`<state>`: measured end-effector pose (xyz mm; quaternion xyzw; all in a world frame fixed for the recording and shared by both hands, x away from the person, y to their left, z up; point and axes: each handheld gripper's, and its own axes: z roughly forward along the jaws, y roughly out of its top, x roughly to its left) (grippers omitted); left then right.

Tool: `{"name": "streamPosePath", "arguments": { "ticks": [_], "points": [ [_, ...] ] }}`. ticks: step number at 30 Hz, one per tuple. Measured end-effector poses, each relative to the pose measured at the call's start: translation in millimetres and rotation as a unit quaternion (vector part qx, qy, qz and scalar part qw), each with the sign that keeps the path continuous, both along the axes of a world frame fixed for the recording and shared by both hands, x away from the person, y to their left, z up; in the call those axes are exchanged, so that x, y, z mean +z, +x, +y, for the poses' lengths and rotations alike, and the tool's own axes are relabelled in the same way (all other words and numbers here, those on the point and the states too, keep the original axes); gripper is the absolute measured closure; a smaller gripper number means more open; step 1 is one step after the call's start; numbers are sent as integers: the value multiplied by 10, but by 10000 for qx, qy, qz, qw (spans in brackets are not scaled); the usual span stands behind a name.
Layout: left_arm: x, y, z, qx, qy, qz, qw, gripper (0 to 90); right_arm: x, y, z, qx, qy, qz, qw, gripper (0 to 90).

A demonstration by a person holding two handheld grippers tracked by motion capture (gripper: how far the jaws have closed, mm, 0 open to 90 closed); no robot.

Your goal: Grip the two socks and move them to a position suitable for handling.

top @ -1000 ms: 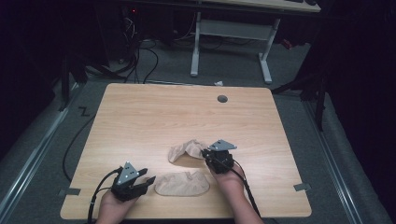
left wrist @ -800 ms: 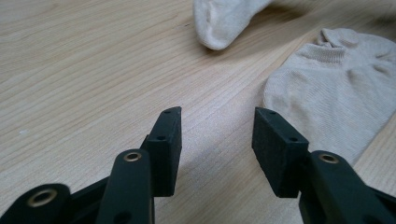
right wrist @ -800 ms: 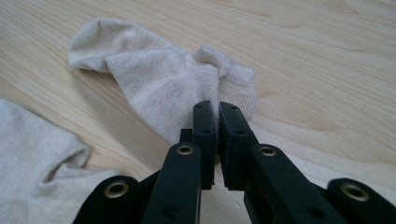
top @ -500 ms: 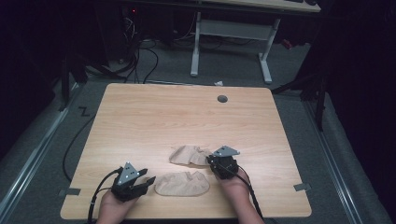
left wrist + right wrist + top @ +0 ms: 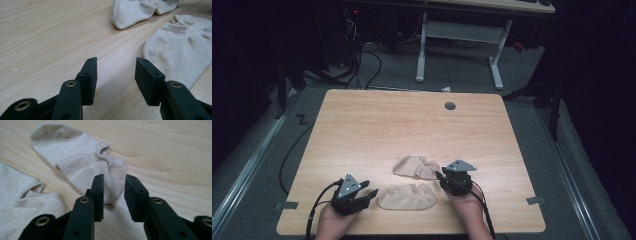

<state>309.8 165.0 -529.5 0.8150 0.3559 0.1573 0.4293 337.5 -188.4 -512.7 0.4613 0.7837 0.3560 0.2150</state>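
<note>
Two beige ankle socks lie on the wooden table [image 5: 377,125]. The far sock [image 5: 414,166] [image 5: 75,157] [image 5: 140,10] lies flat. My right gripper [image 5: 441,176] [image 5: 113,195] sits low at its right end. Its jaws have just been opening and now stand apart, with the sock's tip lying between them and no pad pressing on it. The near sock [image 5: 407,196] [image 5: 180,47] [image 5: 25,205] lies close to the front edge. Left of it, my left gripper [image 5: 369,194] [image 5: 116,75] rests open over bare wood, with nothing between its jaws.
A round cable hole [image 5: 450,105] sits near the table's far edge. Tape marks [image 5: 535,200] lie at the front corners. Beyond the table stand a white desk frame [image 5: 459,35] and floor cables [image 5: 362,65]. Bare wood stretches across the far half.
My right gripper has drawn back a little toward the front right and lowered. Its jaws have opened off the far sock, which now lies flat. The left gripper has stayed still.
</note>
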Motion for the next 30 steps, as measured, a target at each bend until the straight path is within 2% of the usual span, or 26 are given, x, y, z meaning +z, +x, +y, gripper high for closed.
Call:
{"name": "streamPosePath", "arguments": {
  "ticks": [5, 7, 10, 12, 20, 24, 30],
  "points": [
    [35, -9, 7, 1, -17, -30, 10000, 533, 14, -99, -37, -65, 138, -96, 9998, 652],
    [52, -13, 6, 13, -28, -34, 10000, 532, 24, -140, -58, -78, 166, -220, 9996, 650],
    [86, -18, -5, 32, -83, -50, 9999, 532, 28, -171, -92, -152, 192, -288, 9993, 650],
    [112, -1, -33, -3, -44, -11, 10000, 532, 19, -190, -113, -208, 179, -323, 9991, 655],
    [151, 164, -186, -40, 8, 109, 9999, 533, -34, -240, -211, -357, 225, -249, 9988, 683],
    [167, 264, -282, -2, 47, 71, 10000, 528, -41, -254, -250, -309, 316, -198, 9988, 666],
    [151, 379, -350, 10, 17, 213, 9998, 517, -34, -243, -230, -193, 328, -189, 9991, 650]
  ]
}}
